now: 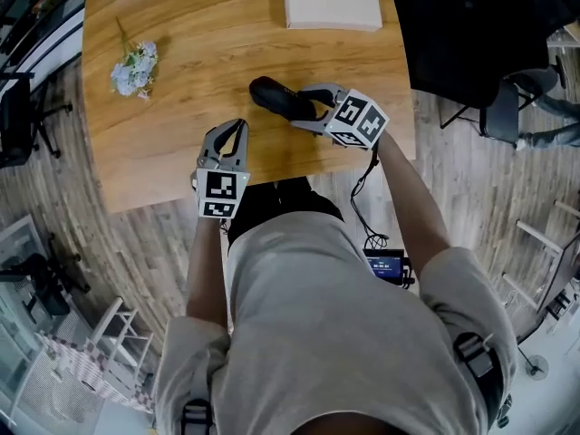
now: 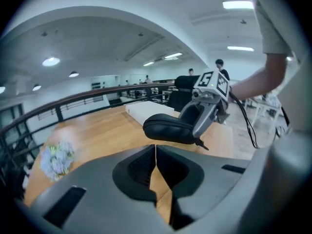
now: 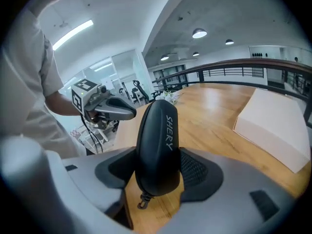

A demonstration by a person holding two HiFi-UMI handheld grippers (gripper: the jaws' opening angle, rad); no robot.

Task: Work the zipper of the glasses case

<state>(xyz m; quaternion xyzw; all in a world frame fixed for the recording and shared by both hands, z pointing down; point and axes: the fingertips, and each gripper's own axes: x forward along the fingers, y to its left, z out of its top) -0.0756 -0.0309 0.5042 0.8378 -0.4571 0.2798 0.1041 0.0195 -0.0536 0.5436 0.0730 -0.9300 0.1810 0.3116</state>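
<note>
The black glasses case (image 1: 276, 99) is lifted over the wooden table (image 1: 181, 25), and my right gripper (image 1: 306, 109) is shut on its near end. In the right gripper view the case (image 3: 158, 140) stands between the pads (image 3: 195, 172), with its small zipper pull (image 3: 142, 201) hanging at the bottom end. My left gripper (image 1: 237, 129) is to the left of the case and nearer the table's front edge, apart from it. Its jaws (image 2: 156, 152) are shut with nothing between them. From the left gripper view the case (image 2: 168, 128) hangs ahead in the right gripper (image 2: 204, 113).
A white box (image 1: 331, 0) lies at the table's far edge. A small bunch of pale flowers (image 1: 136, 66) rests at the far left. Black chairs (image 1: 453, 34) stand off the table's right side. The table's front edge runs just under both grippers.
</note>
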